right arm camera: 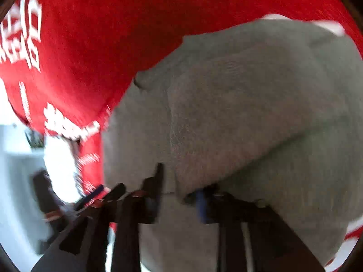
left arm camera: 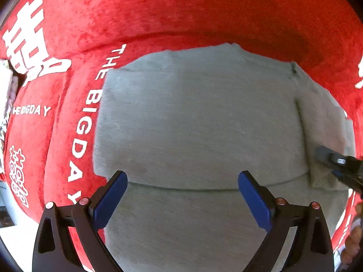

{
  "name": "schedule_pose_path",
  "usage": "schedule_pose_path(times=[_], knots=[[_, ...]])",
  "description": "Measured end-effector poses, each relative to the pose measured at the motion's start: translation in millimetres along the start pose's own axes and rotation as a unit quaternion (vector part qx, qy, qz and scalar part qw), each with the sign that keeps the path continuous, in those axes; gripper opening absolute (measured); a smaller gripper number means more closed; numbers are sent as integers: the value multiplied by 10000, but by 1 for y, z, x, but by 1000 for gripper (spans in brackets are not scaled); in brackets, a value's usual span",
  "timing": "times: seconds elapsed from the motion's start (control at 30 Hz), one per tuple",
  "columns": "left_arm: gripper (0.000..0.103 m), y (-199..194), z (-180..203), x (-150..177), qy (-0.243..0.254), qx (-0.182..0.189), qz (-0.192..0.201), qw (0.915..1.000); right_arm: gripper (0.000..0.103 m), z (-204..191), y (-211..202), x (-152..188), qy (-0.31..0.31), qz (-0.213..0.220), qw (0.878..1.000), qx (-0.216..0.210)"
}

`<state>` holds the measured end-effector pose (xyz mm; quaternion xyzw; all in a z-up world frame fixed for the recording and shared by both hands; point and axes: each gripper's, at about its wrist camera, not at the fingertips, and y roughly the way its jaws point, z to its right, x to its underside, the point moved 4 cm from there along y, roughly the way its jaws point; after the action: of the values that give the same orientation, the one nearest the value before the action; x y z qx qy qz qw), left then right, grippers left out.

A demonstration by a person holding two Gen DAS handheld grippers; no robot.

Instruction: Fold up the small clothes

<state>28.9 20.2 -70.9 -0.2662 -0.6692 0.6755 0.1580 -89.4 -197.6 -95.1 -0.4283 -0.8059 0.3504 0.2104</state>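
One grey garment (left arm camera: 199, 122) of soft, finely ribbed knit lies flat on a red plush cloth (left arm camera: 181, 11), folded into a rough rectangle with a crosswise fold edge running near the left gripper's tips and a narrower flap turned over along its right side. The red cloth has a short velvety nap and carries white printing: "THE BIG DAY" reads along the garment's left edge, a smaller "THE BIGDAY" sits further left, and large white Chinese-style characters stand beside it, too distorted to read surely. The left gripper (left arm camera: 182, 182) hovers over the near part of the garment with its two blue-padded fingers (left arm camera: 111, 200) spread wide on black arms, holding nothing. The right gripper (right arm camera: 179, 192) shows in the left wrist view as a dark tip at the garment's right flap; in its own view the picture is motion-blurred, a thick fold of the grey knit (right arm camera: 238, 113) bulges right over its fingers, one blue pad (right arm camera: 200, 206) peeks from under the cloth edge, and I cannot tell whether it is pinching the fabric.
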Motion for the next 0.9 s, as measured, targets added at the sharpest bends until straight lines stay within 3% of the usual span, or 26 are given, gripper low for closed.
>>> schedule_pose_path(times=[0.03, 0.17, 0.2, 0.23, 0.27, 0.33, 0.37, 0.43, 0.57, 0.7, 0.83, 0.9], knots=[[98, 0, 0, -3, -69, 70, 5, 10000, 52, 4, -6, 0, 136, 120, 9998, 25], [98, -2, -15, -10, -405, 564, 102, 9975, 52, 31, -36, -7, 1019, 884, 9907, 168], [98, -3, -16, -12, -491, 726, 125, 9961, 48, 41, -39, -12, 1390, 1030, 9849, 108], [98, -3, -20, -14, -592, 943, 145, 9937, 24, 43, -40, -17, 1537, 1079, 9822, 67], [98, -3, -23, -16, -660, 1106, 160, 9916, 8, 42, -37, -24, 1588, 1108, 9811, 19], [98, -8, -27, -21, -747, 1427, 225, 9867, 8, 25, -32, -32, 1182, 1140, 9864, 62], [98, -8, -30, -23, -764, 1588, 245, 9840, 8, 2, -27, -37, 667, 1103, 9916, 81], [98, -15, -26, -25, -862, 2134, 207, 9729, 7, -34, -16, -36, -62, 951, 9954, 48], [98, -15, -29, -24, -1260, 3051, -49, 9439, 8, -99, 34, -6, -1211, 191, 9924, -113], [98, -4, -34, -23, -1576, 3621, -240, 9184, 12, -110, 81, 28, -1657, -515, 9846, 200], [98, 7, -24, -19, -1537, 3657, -456, 9168, 39, -94, 92, 41, -1468, -909, 9845, 322], [98, 6, -17, -18, -1447, 3617, -480, 9198, 42, -87, 77, 46, -1325, -840, 9874, 201]])
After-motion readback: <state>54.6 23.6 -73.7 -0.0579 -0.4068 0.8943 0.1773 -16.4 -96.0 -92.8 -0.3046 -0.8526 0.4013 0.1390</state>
